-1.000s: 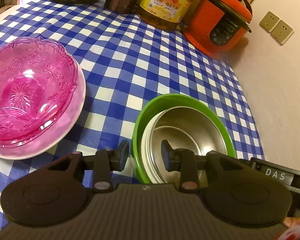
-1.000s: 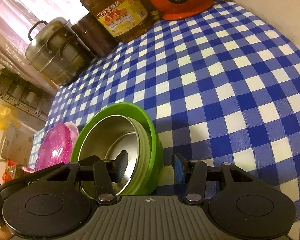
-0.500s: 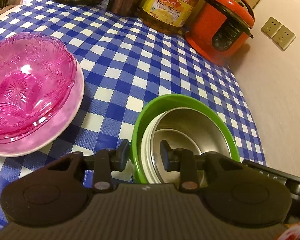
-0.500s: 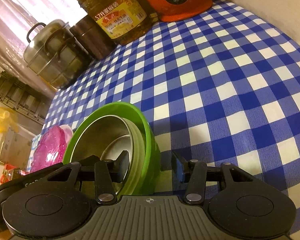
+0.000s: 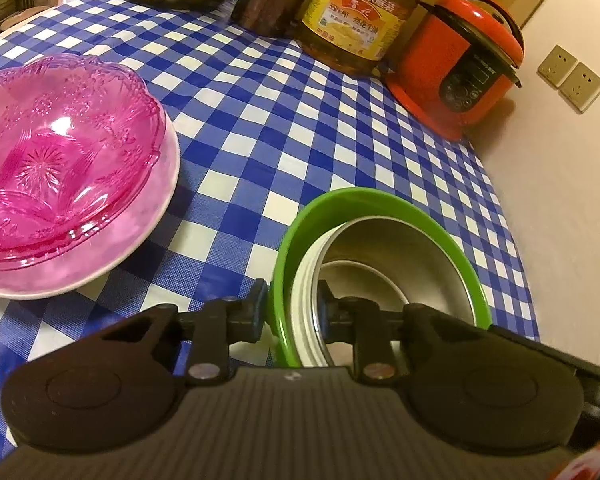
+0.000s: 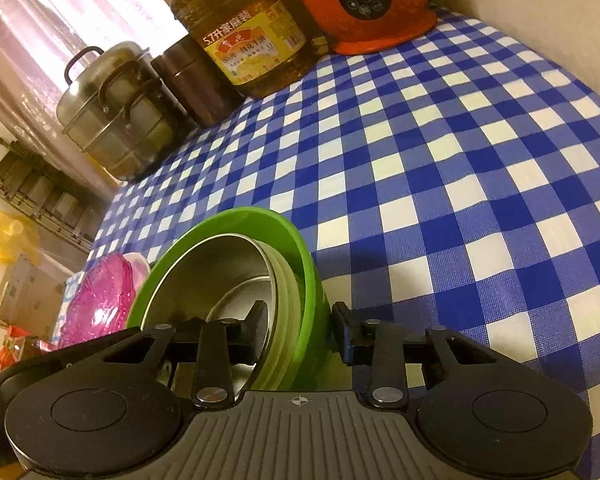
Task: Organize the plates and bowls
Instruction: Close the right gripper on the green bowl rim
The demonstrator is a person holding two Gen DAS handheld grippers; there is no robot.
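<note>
A green bowl (image 5: 374,196) holds a pale ribbed bowl (image 5: 305,300) and a steel bowl (image 5: 416,268) nested inside. My left gripper (image 5: 293,308) is shut on the stack's near-left rim, one finger outside, one inside. My right gripper (image 6: 298,330) is shut on the stack's right rim (image 6: 300,248) the same way. The stack looks tilted and lifted off the blue checked cloth. A pink glass bowl (image 5: 56,152) sits on a white plate (image 5: 112,248) at the left, also showing in the right wrist view (image 6: 100,304).
Along the back stand a red rice cooker (image 5: 460,68), a big oil bottle (image 5: 356,20), a dark canister (image 5: 272,0) and a steel steamer pot (image 6: 116,112). A wall with sockets (image 5: 572,80) bounds the table's right side.
Both grippers hold the bowl stack throughout. The stack has risen and tilted a little, and the pink bowl and plate have slid slightly closer in the left view.
</note>
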